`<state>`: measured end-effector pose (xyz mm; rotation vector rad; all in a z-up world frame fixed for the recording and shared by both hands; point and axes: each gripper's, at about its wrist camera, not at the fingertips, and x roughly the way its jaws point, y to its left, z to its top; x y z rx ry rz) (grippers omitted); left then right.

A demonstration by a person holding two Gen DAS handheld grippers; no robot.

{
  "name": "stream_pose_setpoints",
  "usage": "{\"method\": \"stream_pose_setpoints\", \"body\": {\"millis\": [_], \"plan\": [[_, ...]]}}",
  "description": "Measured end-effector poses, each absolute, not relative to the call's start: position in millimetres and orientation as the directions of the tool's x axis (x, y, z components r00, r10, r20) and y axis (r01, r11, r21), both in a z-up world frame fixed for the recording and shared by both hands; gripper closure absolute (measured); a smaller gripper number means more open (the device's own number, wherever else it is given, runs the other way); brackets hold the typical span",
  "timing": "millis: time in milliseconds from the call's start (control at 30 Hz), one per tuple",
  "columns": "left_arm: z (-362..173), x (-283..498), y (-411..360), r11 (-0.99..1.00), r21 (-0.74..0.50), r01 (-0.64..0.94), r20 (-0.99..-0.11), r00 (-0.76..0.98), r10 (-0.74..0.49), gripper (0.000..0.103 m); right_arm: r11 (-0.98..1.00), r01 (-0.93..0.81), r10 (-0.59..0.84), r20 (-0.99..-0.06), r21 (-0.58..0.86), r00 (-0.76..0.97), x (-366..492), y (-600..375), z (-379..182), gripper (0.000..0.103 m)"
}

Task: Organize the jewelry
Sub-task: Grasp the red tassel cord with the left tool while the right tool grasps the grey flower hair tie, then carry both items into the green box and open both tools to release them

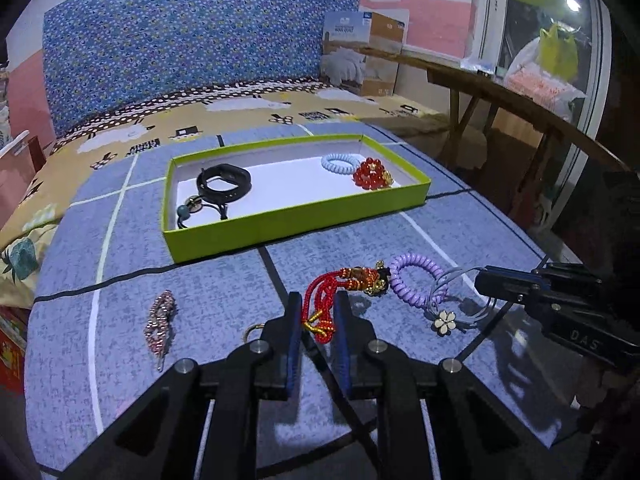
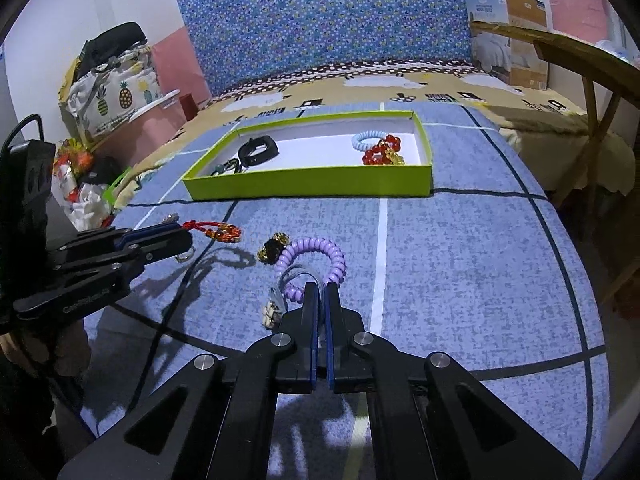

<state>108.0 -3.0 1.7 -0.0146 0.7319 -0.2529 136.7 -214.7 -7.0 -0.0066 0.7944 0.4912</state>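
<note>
Hidden: a small ring beside the left gripper (image 1: 318, 312) is half covered by its fingers; the black-gold charm (image 2: 273, 251) is blurred.
Left fingers: narrow, clamped on the red braided cord tassel (image 1: 320, 300), near the green shallow cardboard box (image 1: 288, 220).
Right fingers: the right gripper (image 2: 321, 300) is pressed together on the pale blue-grey cords (image 2: 294, 274) beside the lilac spiral hair tie (image 2: 316, 256), nearer than the box.
Surface: blue checked cloth (image 2: 460, 280).

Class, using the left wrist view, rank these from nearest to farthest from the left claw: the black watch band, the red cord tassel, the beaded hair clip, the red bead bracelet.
1. Red cord tassel, between the left claw's fingers.
2. Beaded hair clip, on the cloth to the left.
3. Black watch band, left end of the green box.
4. Red bead bracelet, right end of the box.
</note>
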Motion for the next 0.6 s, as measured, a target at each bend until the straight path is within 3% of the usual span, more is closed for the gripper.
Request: {"method": "stream_pose_setpoints", "body": {"millis": [600], "plan": [[27.7, 119.8, 10.9, 0.977, -0.098, 0.192, -0.604, 0.768, -0.211, 0.086, 0.880, -0.447, 0.440, -0.631, 0.160, 0.639, 153.7, -214.0, 25.7, 0.101]]}}
